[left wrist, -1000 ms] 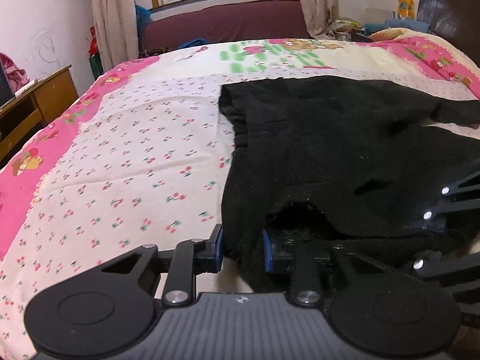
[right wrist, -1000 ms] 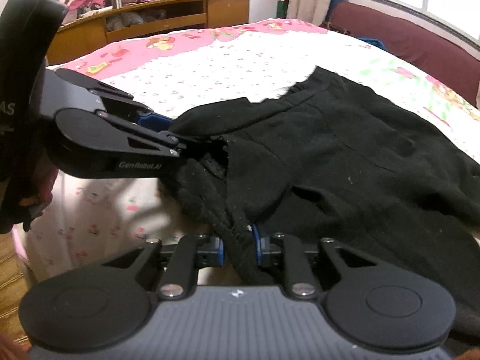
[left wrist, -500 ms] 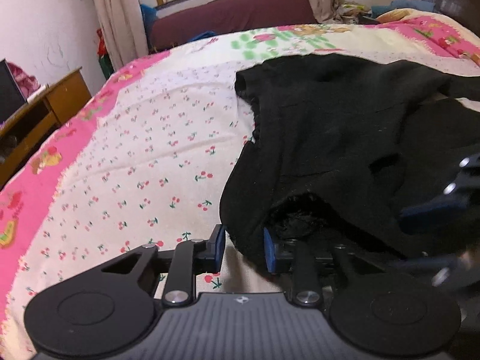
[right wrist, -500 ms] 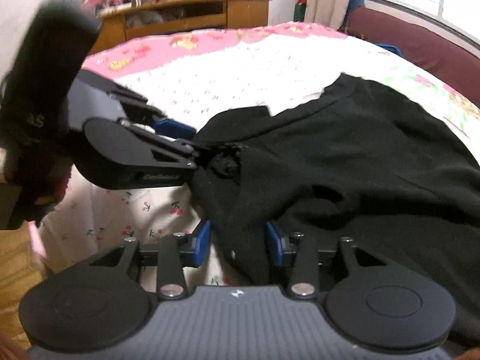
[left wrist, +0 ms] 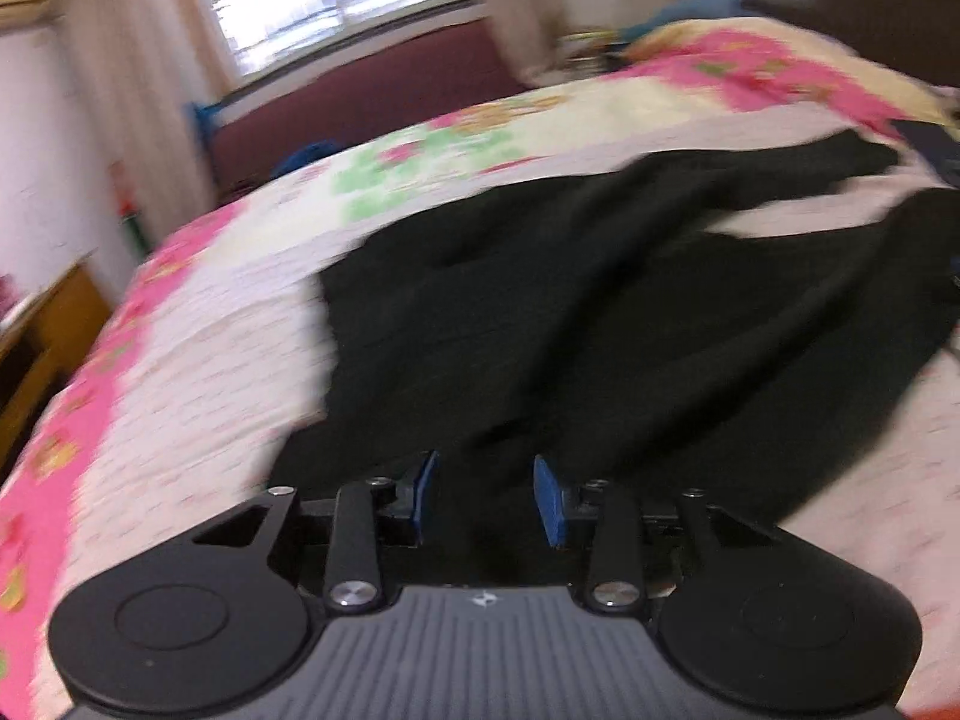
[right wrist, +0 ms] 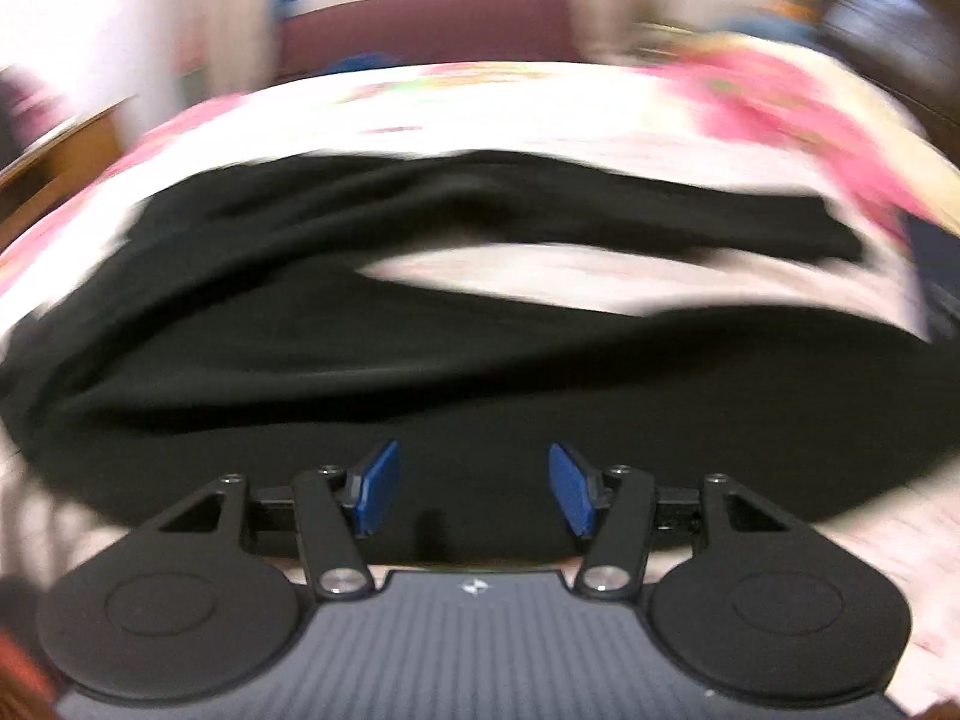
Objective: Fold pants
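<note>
Black pants (left wrist: pixel 600 312) lie spread on a bed with a pink and white floral sheet (left wrist: pixel 198 372). Both legs stretch away to the right with a strip of sheet between them. My left gripper (left wrist: pixel 485 498) is open, its blue pads apart over the near edge of the pants. In the right wrist view the pants (right wrist: pixel 480 384) fill the middle. My right gripper (right wrist: pixel 474 492) is open and empty above the near leg. Both views are motion-blurred.
A window with curtains (left wrist: pixel 150 90) and a dark red bench (left wrist: pixel 372 102) stand behind the bed. A wooden cabinet (left wrist: pixel 36 348) is at the left. A dark headboard (left wrist: pixel 870 6) is at the far right.
Both grippers have opened and let go of the pants' edge. Both cameras have swung and pulled back; the pants now lie flatter, legs spread to the right.
</note>
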`<state>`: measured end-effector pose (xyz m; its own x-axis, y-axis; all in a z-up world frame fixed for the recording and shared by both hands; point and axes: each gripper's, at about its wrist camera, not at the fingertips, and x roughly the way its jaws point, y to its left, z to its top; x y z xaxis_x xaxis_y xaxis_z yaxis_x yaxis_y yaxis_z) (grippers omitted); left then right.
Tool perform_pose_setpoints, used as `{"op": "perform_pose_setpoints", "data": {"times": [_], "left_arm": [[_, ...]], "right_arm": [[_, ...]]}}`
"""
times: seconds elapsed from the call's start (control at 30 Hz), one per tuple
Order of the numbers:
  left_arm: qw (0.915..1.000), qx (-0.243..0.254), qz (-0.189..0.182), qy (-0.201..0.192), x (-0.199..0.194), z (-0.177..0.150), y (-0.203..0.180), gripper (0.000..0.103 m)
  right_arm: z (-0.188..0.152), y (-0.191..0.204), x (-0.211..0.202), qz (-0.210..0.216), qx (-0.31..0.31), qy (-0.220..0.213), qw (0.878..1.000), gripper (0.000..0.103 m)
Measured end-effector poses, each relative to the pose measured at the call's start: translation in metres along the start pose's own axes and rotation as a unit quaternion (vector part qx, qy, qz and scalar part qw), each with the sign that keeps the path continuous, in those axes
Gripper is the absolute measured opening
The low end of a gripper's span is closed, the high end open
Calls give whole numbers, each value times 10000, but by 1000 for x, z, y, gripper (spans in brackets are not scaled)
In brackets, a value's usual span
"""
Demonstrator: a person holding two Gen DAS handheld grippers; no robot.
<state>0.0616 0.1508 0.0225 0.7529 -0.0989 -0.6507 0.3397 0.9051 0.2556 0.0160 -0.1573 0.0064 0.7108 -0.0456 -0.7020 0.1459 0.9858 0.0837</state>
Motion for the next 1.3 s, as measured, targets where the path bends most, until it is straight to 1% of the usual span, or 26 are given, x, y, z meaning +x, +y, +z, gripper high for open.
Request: {"op": "perform_pose_setpoints", "data": {"times": [0.07, 0.1, 0.17, 0.23, 0.27, 0.33, 0.4, 0.43, 0.47, 0.5, 0.53, 0.6, 0.7, 0.73, 0.8, 0.83, 0.9, 0.93, 0.97, 1.0, 1.07, 1.1, 1.2, 1.23, 1.3], "left_arm": [[9990, 242, -374, -34, 9, 14, -37, 51], [9979, 359, -538, -33, 14, 20, -55, 51], [9944, 600, -865, -15, 26, 34, -90, 51], [9901, 803, -1151, -30, 35, 49, -122, 51], [9882, 873, -1254, -45, 37, 55, -135, 50], [9850, 967, -1427, -63, 43, 67, -158, 51], [9831, 1019, -1523, -61, 49, 76, -175, 51], [9824, 1036, -1554, -52, 52, 80, -181, 51], [9820, 1046, -1575, -38, 55, 84, -186, 50], [9818, 1048, -1587, -24, 57, 85, -191, 50], [9816, 1046, -1598, -7, 59, 86, -194, 51], [9815, 1025, -1620, -1, 60, 88, -198, 50], [9810, 985, -1671, -62, 59, 94, -205, 50], [9806, 968, -1703, -115, 57, 95, -207, 50], [9795, 900, -1792, -181, 54, 94, -208, 51], [9793, 865, -1821, -161, 55, 92, -209, 51], [9788, 876, -1853, 12, 65, 87, -215, 51], [9787, 862, -1857, 148, 71, 83, -216, 51], [9788, 845, -1843, 274, 75, 81, -216, 51], [9793, 815, -1824, 323, 76, 78, -213, 51], [9799, 796, -1817, 223, 66, 76, -203, 51], [9802, 813, -1798, 143, 61, 76, -195, 52], [9835, 840, -1599, -68, 48, 79, -165, 52], [9850, 816, -1515, -145, 44, 80, -151, 52], [9878, 782, -1322, -261, 42, 83, -126, 53]], "right_arm": [[0, -48, -4, -427, 523, -166, 9976, 58], [1, -76, -7, -652, 817, -276, 9941, 58], [2, -121, -9, -909, 1331, -451, 9859, 58], [8, -157, -4, -991, 1805, -592, 9768, 58], [10, -168, -1, -979, 2001, -627, 9729, 58], [14, -187, 11, -860, 2340, -675, 9661, 58], [9, -202, 22, -702, 2578, -757, 9607, 58], [8, -204, 28, -630, 2676, -747, 9586, 49], [10, -209, 33, -518, 2806, -712, 9558, 33], [11, -212, 34, -392, 2933, -685, 9527, 6], [13, -212, 30, -300, 2975, -744, 9513, 5], [19, -211, 11, -136, 2851, -962, 9536, 5], [28, -214, -21, -16, 2600, -1217, 9579, 4], [28, -213, -31, -30, 2508, -1275, 9596, 4], [27, -210, -41, -230, 2324, -1291, 9637, 4], [24, -211, -40, -348, 2283, -1205, 9655, 4], [15, -210, -15, -692, 2169, -532, 9723, 5], [9, -210, -3, -885, 2202, -200, 9712, 10], [5, -209, 3, -965, 2203, -2, 9706, 11], [2, -207, 1, -996, 2191, 32, 9706, 11], [1, -200, -19, -1050, 2137, -198, 9710, 12], [2, -197, -29, -1115, 2035, -287, 9723, 15], [10, -180, -57, -1409, 1444, -537, 9780, 22], [17, -174, -59, -1379, 1217, -609, 9811, 24], [28, -154, -62, -1069, 751, -685, 9891, 29]]}}
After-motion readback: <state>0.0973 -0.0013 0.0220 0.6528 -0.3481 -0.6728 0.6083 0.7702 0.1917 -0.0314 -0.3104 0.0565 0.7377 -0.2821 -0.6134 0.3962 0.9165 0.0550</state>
